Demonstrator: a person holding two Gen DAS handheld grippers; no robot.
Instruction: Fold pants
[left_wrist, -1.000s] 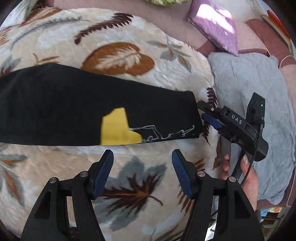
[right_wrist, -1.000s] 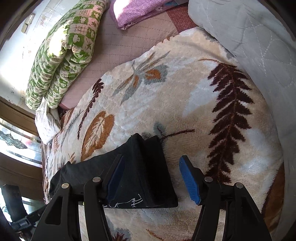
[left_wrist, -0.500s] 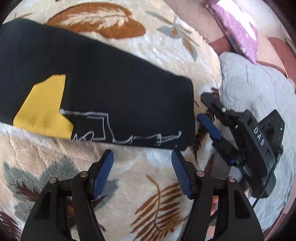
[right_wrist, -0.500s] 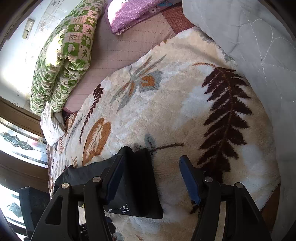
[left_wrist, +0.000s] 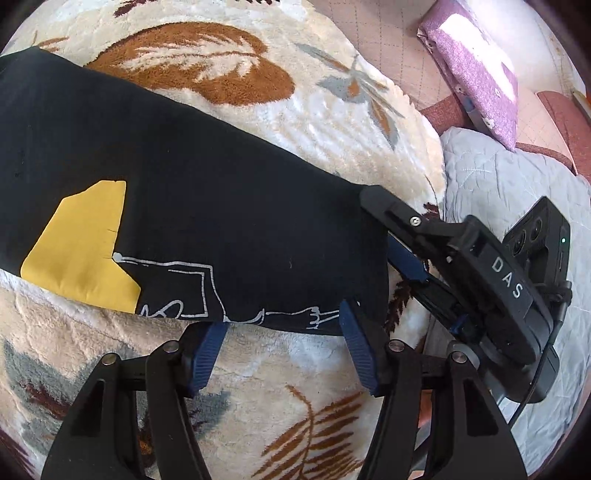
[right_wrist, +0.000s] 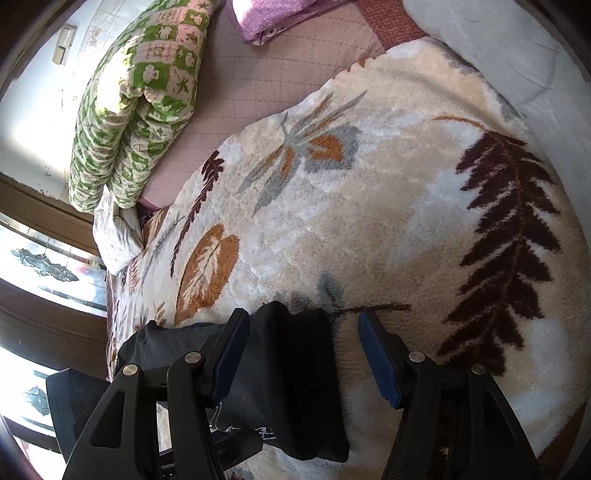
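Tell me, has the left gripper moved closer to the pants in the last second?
Yes. The left gripper has advanced across the leaf-print blanket; it now reaches the hem of the black pants.
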